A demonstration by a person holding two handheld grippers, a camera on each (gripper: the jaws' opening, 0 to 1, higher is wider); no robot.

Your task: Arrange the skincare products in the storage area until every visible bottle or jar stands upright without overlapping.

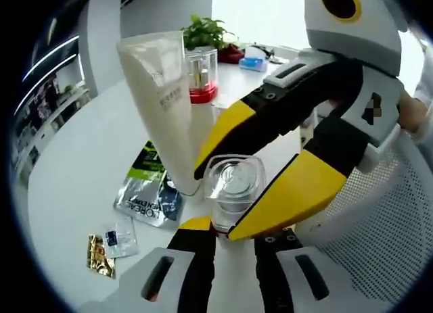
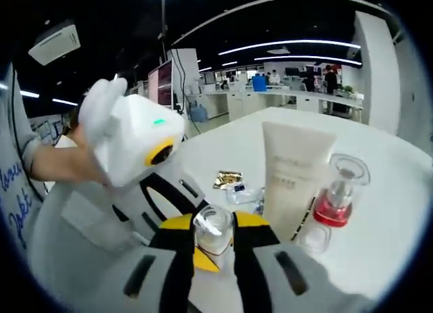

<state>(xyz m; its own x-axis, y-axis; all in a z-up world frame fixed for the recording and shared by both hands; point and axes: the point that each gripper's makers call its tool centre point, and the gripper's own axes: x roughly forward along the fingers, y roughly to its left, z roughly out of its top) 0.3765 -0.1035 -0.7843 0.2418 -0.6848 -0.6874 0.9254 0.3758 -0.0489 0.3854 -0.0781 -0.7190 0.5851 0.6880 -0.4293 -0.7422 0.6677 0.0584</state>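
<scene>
Two grippers meet on one small clear jar (image 1: 233, 184) near the edge of the white table (image 1: 81, 171), and the rest of the skincare things stand or lie around it. In the left gripper view, going left to right: a gold sachet (image 1: 99, 255) and a small clear sachet (image 1: 122, 237) lie flat, then a silver and green packet (image 1: 149, 188) also lies flat. Beside it a tall cream tube (image 1: 166, 103) stands on its cap, so it already counts as upright. Behind it a clear bottle with a red base (image 1: 201, 73) stands upright as well, apart from the tube.

The jar sits just in front of the tube's foot. The right gripper (image 1: 270, 171) comes in from the upper right, tilted down, with one yellow jaw on each side of the jar; they look clamped on it. This probably steadies the jar so it can be set straight without knocking the tube.

In the right gripper view the left gripper (image 2: 203, 249) reaches in from the left, held by a hand (image 2: 74, 147) in a grey sleeve, its yellow tips low against the jar (image 2: 213, 228). I cannot tell whether it grips or only rests there. A round clear lid (image 2: 314, 237) lies by the tube (image 2: 294, 174), near the red bottle (image 2: 338, 191).
</scene>
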